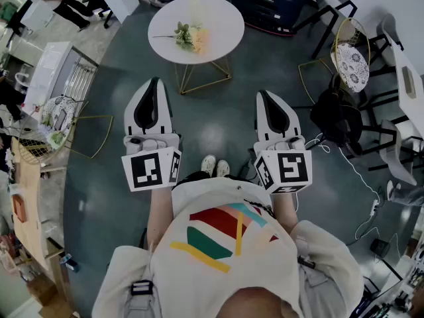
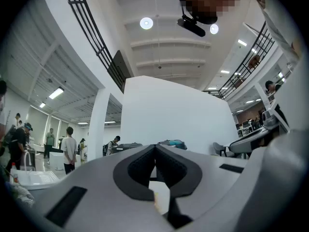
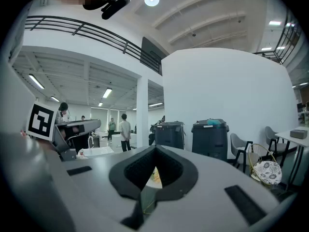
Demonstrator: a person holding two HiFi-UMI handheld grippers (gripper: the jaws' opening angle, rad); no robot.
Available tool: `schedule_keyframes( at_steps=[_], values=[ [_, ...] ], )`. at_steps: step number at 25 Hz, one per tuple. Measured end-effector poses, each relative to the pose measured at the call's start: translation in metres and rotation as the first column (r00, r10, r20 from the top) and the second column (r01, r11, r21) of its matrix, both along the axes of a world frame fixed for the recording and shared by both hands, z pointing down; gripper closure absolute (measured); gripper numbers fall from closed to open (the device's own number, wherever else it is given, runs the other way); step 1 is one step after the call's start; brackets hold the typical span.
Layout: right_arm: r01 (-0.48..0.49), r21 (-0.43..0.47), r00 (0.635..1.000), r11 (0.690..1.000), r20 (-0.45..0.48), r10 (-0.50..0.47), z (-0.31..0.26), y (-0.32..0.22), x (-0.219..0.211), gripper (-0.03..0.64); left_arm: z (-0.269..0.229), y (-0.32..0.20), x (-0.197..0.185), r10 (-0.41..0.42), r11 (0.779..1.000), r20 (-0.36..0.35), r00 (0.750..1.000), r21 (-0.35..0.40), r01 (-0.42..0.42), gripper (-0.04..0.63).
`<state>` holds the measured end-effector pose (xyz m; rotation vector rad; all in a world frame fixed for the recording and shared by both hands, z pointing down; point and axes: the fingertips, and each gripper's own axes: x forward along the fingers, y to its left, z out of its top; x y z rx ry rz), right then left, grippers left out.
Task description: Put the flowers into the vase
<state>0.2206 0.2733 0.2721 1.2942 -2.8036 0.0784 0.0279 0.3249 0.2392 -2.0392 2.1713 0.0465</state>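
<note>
Down in front, the left hand-held gripper (image 1: 156, 81) and right hand-held gripper (image 1: 261, 93) were both pinched shut with nothing in them, side by side. Well beyond them, the flowers (image 1: 189, 37) just lay on the round white tabletop (image 1: 218, 18).

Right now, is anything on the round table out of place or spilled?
Only the flowers: they lie flat on the white table, stems toward the picture's left, instead of standing upright. Nothing looks spilled or broken.
</note>
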Motion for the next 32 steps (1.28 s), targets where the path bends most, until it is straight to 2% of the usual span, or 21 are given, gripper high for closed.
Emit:
schedule_keyframes(
  at_steps=[12,21,26,32],
  values=[
    [0.025,-0.012,0.998,1.0,0.049,-0.025,0.003,0.003,0.001,0.607,0.004,0.009,-0.01,-0.038,0.999,0.029,0.999,-0.021,0.039,0.589],
    [0.038,-0.052,0.999,0.998,0.032,-0.036,0.025,0.008,0.018,0.607,0.009,0.024,-0.002,-0.072,0.997,0.057,0.996,-0.02,0.073,0.589],
    [0.055,-0.087,0.998,0.995,0.036,-0.052,0.036,0.006,0.023,0.607,0.021,0.031,0.0,-0.086,0.996,0.035,0.996,-0.027,0.086,0.589],
    [0.053,-0.1,0.998,0.994,0.041,-0.049,0.04,-0.015,0.021,0.607,0.024,0.013,-0.004,-0.084,0.996,0.031,0.996,-0.011,0.085,0.589]
  ],
)
